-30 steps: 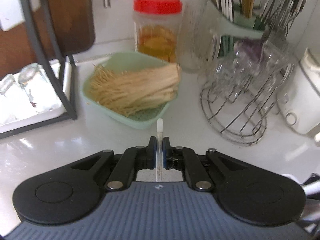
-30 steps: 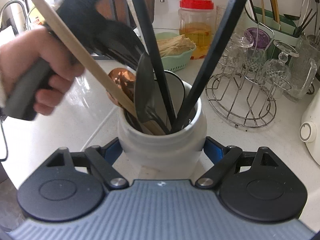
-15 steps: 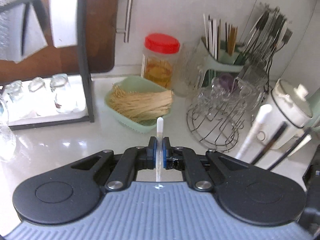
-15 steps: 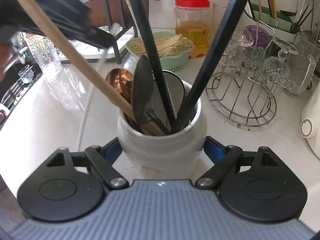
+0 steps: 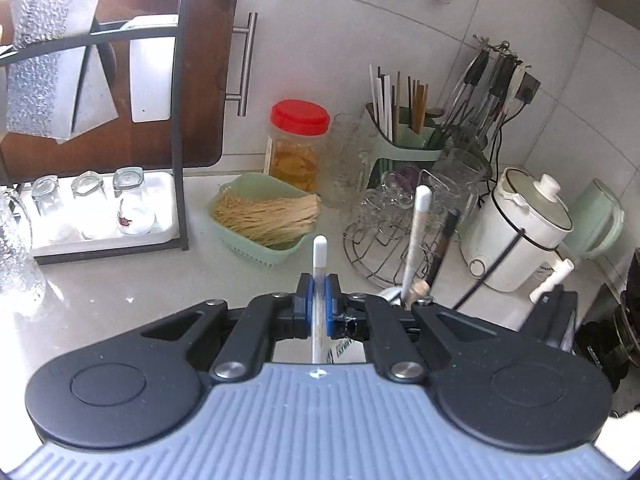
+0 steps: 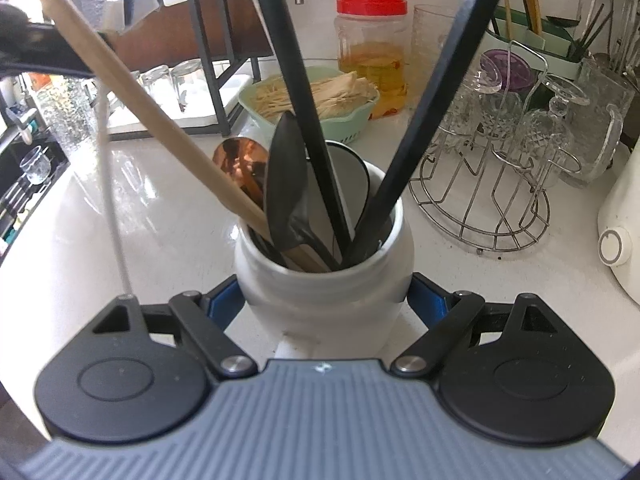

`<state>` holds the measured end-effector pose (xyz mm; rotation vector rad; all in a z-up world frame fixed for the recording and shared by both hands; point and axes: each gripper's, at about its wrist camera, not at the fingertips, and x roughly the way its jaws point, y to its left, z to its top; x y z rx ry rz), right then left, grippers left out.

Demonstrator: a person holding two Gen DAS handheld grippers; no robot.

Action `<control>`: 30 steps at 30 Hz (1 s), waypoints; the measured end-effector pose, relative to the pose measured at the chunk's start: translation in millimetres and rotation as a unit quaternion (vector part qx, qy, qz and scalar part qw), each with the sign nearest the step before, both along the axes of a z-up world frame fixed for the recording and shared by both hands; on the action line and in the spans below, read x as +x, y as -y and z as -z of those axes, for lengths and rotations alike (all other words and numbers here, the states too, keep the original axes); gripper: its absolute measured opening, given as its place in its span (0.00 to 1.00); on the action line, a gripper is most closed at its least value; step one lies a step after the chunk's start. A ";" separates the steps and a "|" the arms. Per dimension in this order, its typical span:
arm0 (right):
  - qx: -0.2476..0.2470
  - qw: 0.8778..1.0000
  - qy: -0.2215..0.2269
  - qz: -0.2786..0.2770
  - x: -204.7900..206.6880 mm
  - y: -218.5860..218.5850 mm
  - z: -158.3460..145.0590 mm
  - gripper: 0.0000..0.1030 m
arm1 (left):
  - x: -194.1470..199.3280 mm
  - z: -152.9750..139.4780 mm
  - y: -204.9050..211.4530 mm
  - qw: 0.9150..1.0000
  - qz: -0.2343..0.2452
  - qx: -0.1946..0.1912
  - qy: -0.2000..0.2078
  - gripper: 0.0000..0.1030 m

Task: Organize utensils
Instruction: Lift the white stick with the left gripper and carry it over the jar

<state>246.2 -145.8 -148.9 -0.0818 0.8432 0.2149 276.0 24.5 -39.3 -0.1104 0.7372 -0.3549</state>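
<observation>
Left wrist view: left gripper (image 5: 317, 305) clenched on thin white utensil (image 5: 320, 280), long axis upright, just left of white crock (image 6: 325, 280); right gripper (image 6: 325, 302) clamps that crock.

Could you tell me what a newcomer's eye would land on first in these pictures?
Probably the white crock bristling with long utensils, gripped between the right tool's pads in the foreground. Next, the thin white utensil pinched in the left tool, and the red-lidded jar against the back wall.
</observation>
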 end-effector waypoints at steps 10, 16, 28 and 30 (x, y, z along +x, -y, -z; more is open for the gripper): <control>0.001 1.000 0.013 0.000 -6.4 0.9 1.7 0.87 | -42.6 -9.6 9.0 0.999 -0.038 0.007 0.020 0.07; 0.000 1.000 0.022 -0.004 -10.4 0.6 2.4 0.87 | -60.2 -17.5 11.3 0.998 -0.050 0.008 0.036 0.07; 0.002 0.999 0.030 -0.013 -13.3 3.0 4.0 0.87 | -72.2 -38.2 5.7 0.996 -0.071 0.011 0.056 0.07; 0.003 0.999 0.031 -0.013 -13.4 3.1 4.5 0.87 | -72.5 -46.3 4.7 0.996 -0.070 0.014 0.061 0.07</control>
